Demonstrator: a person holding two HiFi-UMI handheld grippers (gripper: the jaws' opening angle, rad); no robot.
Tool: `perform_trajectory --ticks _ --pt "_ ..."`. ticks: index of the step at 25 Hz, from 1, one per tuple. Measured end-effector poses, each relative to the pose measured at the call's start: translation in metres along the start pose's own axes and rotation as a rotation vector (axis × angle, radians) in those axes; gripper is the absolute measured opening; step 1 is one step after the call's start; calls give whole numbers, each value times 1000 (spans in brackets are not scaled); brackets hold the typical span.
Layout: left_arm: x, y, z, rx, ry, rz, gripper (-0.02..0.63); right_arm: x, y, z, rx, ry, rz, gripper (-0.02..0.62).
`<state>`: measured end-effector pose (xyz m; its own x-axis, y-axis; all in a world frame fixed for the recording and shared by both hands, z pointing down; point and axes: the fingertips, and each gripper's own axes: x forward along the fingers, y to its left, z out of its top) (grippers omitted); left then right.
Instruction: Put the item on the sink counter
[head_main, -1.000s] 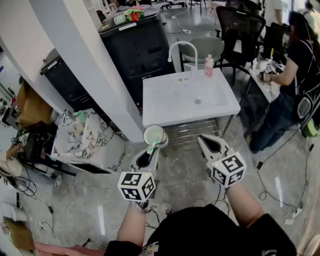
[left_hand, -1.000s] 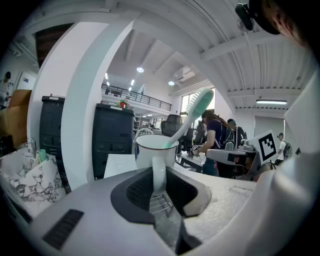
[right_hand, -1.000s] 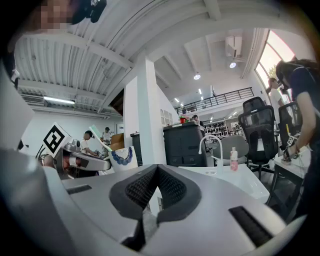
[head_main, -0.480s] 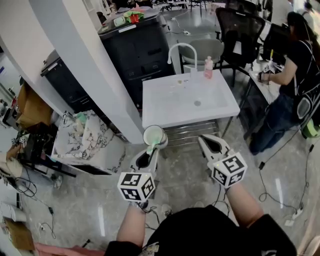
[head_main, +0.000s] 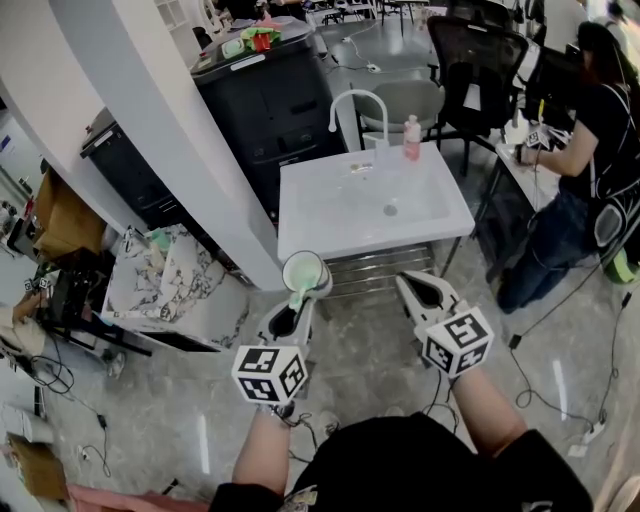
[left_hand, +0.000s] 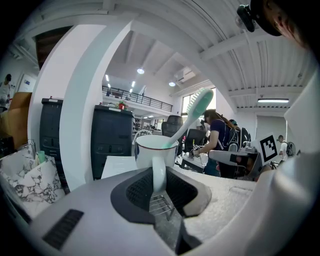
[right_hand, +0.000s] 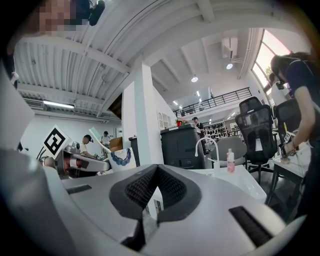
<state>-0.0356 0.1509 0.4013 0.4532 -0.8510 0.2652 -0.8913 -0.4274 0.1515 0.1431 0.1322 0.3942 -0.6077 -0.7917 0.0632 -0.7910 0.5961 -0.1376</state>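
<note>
pinched narrow with the left gripper (left_hand: 159, 181) on the handle of one white mug (left_hand: 155, 149), one green toothbrush (left_hand: 192, 111) leaning inside. closed together on nothing with the right gripper (right_hand: 154, 189), just alongside. seen from the head view alone: mug held over the floor, just short of the sink counter (head_main: 335, 222). seen from the right gripper view alone: blue pattern on the mug's side. at the counter's far edge, one faucet (head_main: 352, 100) and one pink bottle (head_main: 411, 138).

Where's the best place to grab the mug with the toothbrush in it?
The handle, approached level from its side: the mug is upright, the toothbrush leans out the top, and the left gripper pinches that handle now.
</note>
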Motion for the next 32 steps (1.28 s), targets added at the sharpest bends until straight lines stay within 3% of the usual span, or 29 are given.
perform_trajectory --ticks 17,32 --pt "40 -25 3 -10 -15 25 61 -17 -55 0 -7 10 0 -2" --pt "107 31 13 -17 -29 14 61 50 -95 -8 -4 9 -36 -2"
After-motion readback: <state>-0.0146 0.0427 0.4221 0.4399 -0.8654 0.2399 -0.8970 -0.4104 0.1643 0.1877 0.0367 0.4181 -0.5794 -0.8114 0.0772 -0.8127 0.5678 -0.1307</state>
